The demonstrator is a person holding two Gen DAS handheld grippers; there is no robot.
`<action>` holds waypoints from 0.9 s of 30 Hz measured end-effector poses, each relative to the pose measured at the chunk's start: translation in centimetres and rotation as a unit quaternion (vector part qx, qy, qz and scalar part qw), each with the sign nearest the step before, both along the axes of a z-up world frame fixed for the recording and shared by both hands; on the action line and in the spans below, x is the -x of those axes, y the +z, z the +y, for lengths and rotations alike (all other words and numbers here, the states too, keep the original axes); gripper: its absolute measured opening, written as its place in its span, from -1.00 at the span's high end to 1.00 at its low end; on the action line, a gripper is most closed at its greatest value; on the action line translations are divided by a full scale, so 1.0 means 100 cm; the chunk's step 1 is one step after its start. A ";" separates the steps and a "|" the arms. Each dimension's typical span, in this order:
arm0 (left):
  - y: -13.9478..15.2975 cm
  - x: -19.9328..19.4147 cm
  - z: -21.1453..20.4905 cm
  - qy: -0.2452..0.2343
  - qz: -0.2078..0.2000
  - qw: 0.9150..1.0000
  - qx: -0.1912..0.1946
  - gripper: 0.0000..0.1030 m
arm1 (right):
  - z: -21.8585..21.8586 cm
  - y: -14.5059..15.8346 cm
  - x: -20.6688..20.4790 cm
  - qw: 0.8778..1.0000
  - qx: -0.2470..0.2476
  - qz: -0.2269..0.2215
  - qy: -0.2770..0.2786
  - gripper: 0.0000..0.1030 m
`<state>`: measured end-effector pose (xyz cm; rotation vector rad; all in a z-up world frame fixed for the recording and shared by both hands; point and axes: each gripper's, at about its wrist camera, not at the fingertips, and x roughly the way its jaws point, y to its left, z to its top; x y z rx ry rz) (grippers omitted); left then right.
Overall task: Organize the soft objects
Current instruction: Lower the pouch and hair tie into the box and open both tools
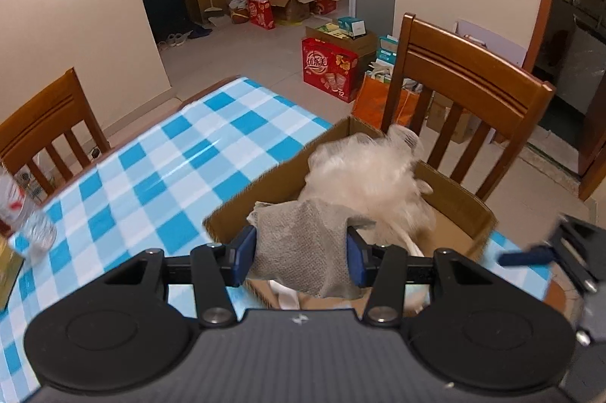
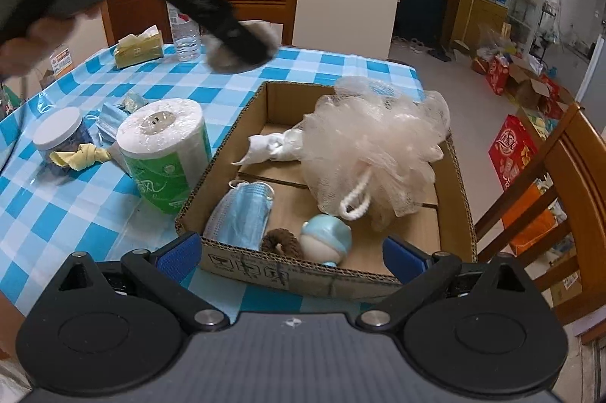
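Grey cloth on its way to the cardboard box (image 2: 460,175).
Your left gripper (image 1: 301,247) is clamped on the grey cloth (image 1: 303,244) above the box's near edge; your right gripper (image 2: 291,251) stands wide apart, empty. Next, carry it inside beside the mesh sponge (image 2: 375,153) and let go.

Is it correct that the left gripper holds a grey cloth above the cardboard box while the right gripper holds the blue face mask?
Not quite. The right gripper holds nothing: in the right wrist view its jaws stand wide open, and the blue face mask lies in the cardboard box. The left gripper does hold the grey cloth above it.
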<state>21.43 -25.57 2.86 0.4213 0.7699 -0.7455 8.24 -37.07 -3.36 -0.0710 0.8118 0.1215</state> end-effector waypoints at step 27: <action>-0.020 0.009 0.015 0.088 -0.017 0.996 0.013 -0.95 | -0.004 0.000 -0.021 1.000 -0.018 0.000 -0.014 -1.00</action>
